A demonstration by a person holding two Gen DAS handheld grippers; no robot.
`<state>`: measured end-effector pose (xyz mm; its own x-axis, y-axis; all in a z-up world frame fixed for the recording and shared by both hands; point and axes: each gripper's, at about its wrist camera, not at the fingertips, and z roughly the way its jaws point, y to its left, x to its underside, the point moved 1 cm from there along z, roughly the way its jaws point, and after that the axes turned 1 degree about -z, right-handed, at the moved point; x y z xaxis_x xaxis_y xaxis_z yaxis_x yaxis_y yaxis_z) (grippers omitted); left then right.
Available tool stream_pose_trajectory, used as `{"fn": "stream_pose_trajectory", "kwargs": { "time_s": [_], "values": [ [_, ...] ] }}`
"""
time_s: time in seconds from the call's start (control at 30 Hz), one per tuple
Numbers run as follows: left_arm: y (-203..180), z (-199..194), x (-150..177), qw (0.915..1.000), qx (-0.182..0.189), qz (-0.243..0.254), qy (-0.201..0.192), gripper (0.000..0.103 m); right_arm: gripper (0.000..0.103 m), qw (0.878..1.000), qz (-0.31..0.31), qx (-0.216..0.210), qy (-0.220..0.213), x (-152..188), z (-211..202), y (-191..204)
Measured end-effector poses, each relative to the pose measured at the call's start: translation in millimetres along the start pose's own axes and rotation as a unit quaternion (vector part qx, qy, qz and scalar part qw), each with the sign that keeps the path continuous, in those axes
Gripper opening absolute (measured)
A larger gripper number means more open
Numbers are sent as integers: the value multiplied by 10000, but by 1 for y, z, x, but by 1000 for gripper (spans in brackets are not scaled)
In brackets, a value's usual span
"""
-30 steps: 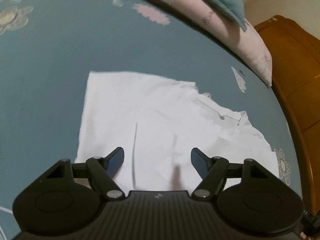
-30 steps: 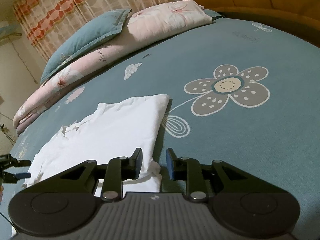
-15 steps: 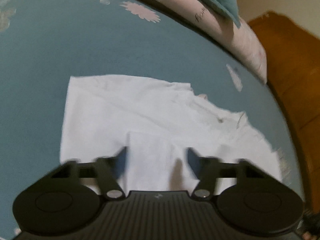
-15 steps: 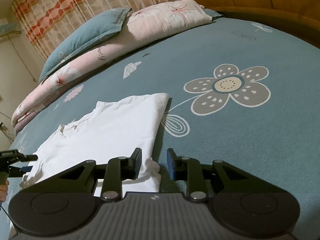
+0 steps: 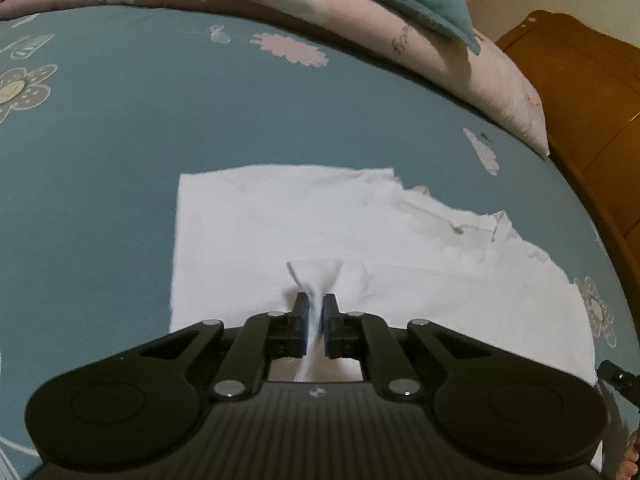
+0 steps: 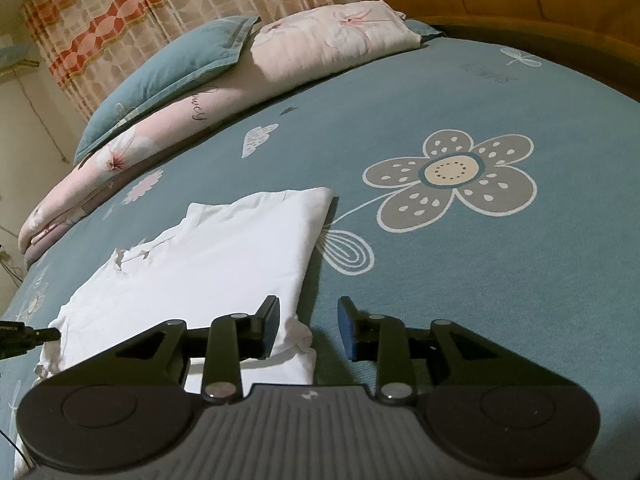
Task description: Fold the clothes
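A white shirt (image 5: 280, 220) lies partly folded and flat on the teal bedsheet (image 5: 100, 160). My left gripper (image 5: 316, 300) is shut on a pinch of its near edge, and the cloth rises in a small peak between the pads. In the right wrist view the same white shirt (image 6: 224, 248) stretches away to the left. My right gripper (image 6: 308, 312) hovers over the shirt's near right corner with its jaws opening. A rumpled bit of the corner lies by the left finger (image 6: 270, 320), and the pads do not press on it.
A rolled pink floral quilt (image 6: 192, 120) and a teal pillow (image 6: 168, 72) lie along the bed's far side. A wooden headboard (image 5: 580, 100) rises beyond the shirt. A patterned curtain (image 6: 160, 4) hangs behind. Bare flowered sheet (image 6: 460, 172) spreads to the right.
The left jaws have closed from wide apart onto the shirt's near edge and pinched it up. The right jaws have spread a little; that hand has stayed where it was.
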<state>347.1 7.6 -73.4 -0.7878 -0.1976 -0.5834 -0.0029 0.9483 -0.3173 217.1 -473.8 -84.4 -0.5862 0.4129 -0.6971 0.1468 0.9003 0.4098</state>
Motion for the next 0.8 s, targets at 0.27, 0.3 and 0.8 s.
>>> {"fn": "stream_pose_trajectory", "kwargs": {
  "time_s": [0.27,0.3,0.8],
  "values": [
    [14,4,3,9997,135,-220,22,3,43,10000,-53,35,31,1,2,2],
    [15,4,1,9993,231,-304,13,4,43,10000,-55,38,32,1,2,2],
    [-3,13,-4,9999,-119,62,-45,0,44,9999,-103,106,28,2,4,4]
  ]
}}
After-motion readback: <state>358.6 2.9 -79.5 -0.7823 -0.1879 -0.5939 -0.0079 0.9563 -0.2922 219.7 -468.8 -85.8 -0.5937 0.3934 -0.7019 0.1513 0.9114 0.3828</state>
